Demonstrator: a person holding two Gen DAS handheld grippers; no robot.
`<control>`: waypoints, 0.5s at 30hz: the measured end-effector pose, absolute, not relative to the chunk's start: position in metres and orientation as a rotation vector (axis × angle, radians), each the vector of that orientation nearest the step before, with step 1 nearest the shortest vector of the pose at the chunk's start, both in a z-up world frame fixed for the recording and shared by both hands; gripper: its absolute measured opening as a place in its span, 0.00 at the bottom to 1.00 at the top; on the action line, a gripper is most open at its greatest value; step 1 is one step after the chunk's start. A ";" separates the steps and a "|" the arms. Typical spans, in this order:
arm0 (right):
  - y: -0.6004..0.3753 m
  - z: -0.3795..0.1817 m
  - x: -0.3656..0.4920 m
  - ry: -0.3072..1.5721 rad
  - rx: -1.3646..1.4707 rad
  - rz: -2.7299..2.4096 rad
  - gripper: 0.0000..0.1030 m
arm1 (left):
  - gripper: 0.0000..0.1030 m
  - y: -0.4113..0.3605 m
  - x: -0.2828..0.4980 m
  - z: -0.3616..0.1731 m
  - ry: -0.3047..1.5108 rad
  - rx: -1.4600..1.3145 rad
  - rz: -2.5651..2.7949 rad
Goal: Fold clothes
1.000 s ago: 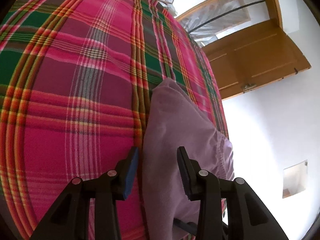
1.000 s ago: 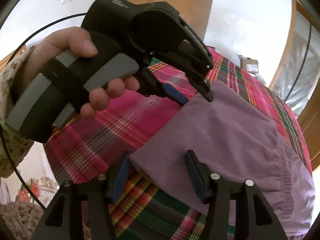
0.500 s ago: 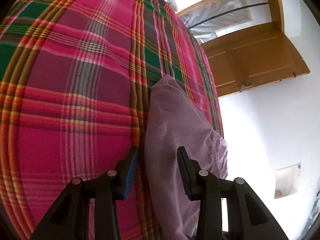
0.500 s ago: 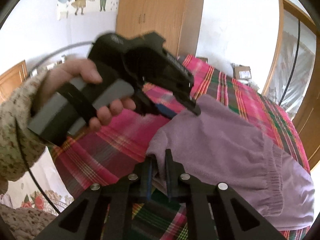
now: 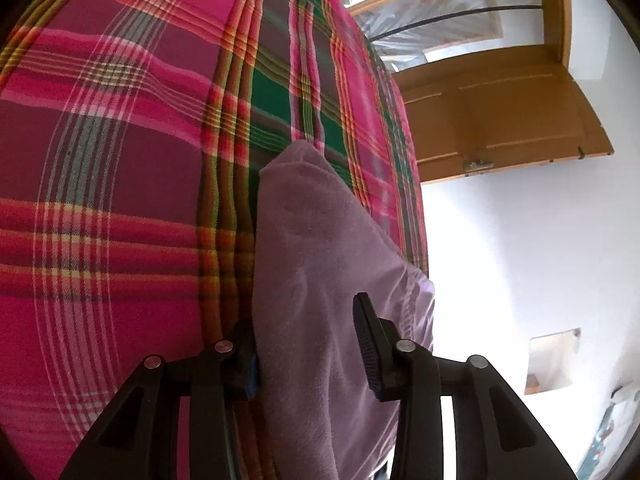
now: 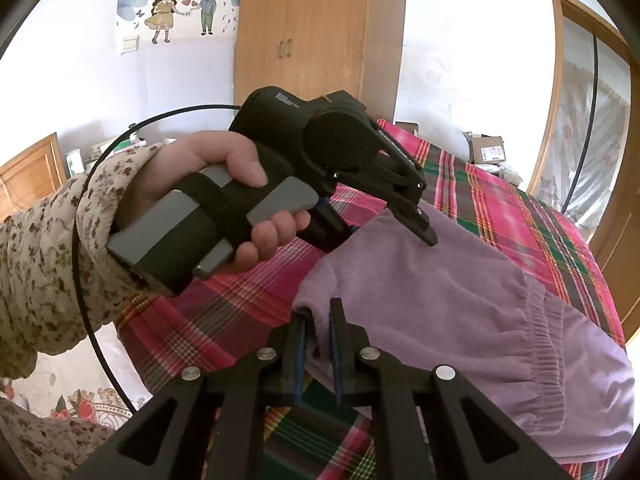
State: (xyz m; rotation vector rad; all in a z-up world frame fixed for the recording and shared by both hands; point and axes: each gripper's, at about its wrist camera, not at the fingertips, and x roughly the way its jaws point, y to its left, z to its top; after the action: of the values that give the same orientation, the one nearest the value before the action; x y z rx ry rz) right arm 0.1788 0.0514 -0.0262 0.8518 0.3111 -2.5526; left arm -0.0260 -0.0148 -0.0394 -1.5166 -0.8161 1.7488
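Left: cartoon wall sticker, wooden wardrobe. Plaid bedspread carries purple garment; left gripper spread wide around its edge, right gripper pinched shut on its corner. Right: open wooden door.

Purple garment btwn spread left gripper fingers; plaid bedspread under

garment on bedspread, door behind
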 end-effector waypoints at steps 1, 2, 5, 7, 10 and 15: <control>0.050 -0.027 0.179 0.310 0.853 -2.551 0.11 | 0.36 -0.013 -0.027 -0.039 -0.819 -1.517 1.751; 0.050 -0.027 0.178 0.311 0.854 -2.550 0.11 | 0.27 -0.012 -0.028 -0.040 -0.821 -1.521 1.757; 0.049 -0.028 0.174 0.312 0.858 -2.546 0.11 | 0.21 -0.012 -0.030 -0.044 -0.834 -1.523 1.766; 0.048 -0.028 0.173 0.313 0.863 -2.541 0.10 | 0.17 -0.015 -0.029 -0.045 -0.839 -1.507 1.769; 0.044 -0.028 0.170 0.331 0.861 -2.536 0.10 | 0.14 -0.020 -0.029 -0.044 -0.828 -1.475 1.784; 0.035 -0.025 0.165 0.351 0.845 -2.526 0.10 | 0.14 -0.040 -0.020 -0.034 -0.820 -1.420 1.810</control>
State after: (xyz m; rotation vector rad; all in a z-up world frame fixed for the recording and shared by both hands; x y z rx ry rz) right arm 0.1647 0.0349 -0.0247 0.8446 0.3514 -2.5263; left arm -0.0203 -0.0397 -0.0338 -1.4204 -0.8195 1.8100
